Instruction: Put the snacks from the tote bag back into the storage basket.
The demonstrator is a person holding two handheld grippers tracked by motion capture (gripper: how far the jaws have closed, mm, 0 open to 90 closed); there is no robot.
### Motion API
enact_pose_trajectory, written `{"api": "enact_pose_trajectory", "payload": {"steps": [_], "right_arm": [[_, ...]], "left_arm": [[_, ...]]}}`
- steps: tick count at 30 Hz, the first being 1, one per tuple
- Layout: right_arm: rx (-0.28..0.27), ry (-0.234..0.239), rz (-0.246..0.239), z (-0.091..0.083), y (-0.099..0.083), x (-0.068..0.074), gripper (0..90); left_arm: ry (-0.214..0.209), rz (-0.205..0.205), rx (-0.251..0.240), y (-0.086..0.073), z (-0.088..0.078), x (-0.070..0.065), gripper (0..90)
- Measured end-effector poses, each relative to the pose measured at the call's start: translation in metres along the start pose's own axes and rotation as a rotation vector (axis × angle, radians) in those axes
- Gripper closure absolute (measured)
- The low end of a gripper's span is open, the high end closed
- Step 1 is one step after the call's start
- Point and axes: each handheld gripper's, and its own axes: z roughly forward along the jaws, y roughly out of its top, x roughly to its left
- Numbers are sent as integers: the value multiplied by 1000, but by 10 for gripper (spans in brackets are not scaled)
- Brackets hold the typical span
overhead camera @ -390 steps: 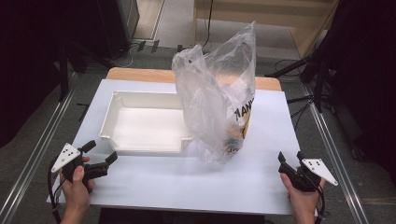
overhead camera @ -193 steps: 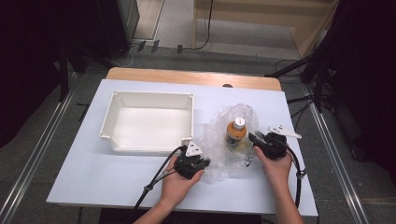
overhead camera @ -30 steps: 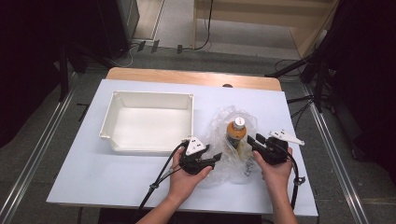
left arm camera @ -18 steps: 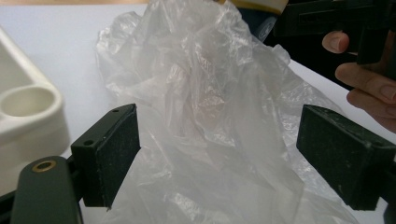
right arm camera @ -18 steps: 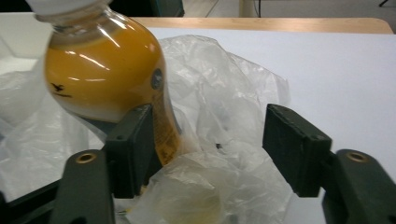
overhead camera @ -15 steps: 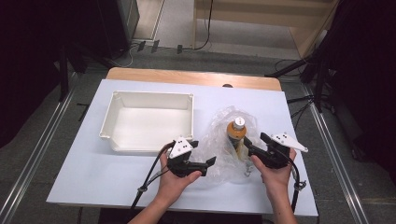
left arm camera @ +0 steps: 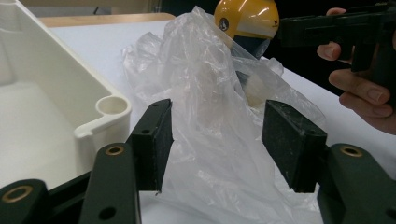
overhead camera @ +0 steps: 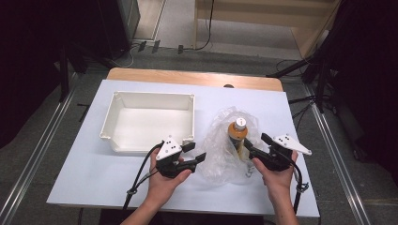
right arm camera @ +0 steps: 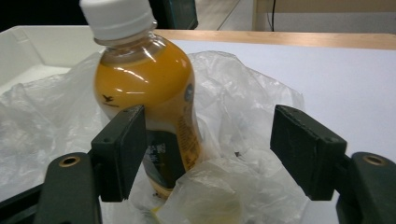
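Currently: orange bottle (overhead camera: pixel 238 136) upright, long axis vertical, in crumpled plastic bag (overhead camera: pixel 220 154) at bench (overhead camera: pixel 94 178) centre-right; right hand-held gripper (overhead camera: pixel 253 150) nearer, jaws apart, just opened, bottle left-front; left hand-held gripper (overhead camera: pixel 196 153) apart, just narrowed, astride bag film.

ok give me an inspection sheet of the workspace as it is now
surface: white table top on a wooden table.
job's things: clear plastic bag, crumpled low around an upright orange drink bottle with white cap.
clutter: empty white tray left of the bag.
grippers: left gripper open, bag film between its fingers; right gripper open beside the bottle.
cables: one trails from each gripper toward the near edge.
surroundings: dark floor, cables, wooden furniture behind.
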Motion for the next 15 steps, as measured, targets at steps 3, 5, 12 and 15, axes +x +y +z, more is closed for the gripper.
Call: {"api": "enact_pose_trajectory", "payload": {"steps": [3, 5, 12, 15], "right_arm": [[-1, 11, -12, 0, 1, 4, 271], [2, 15, -10, 1, 1, 5, 267], [27, 10, -38, 6, 1, 11, 199], [31, 13, -39, 8, 0, 12, 213]], "left_arm": [[13, -9, -19, -2, -10, 5, 332], [27, -9, -29, -4, -17, 10, 319], [46, -10, -48, -9, -34, 23, 245], [53, -15, -57, -11, -41, 26, 227]]}}
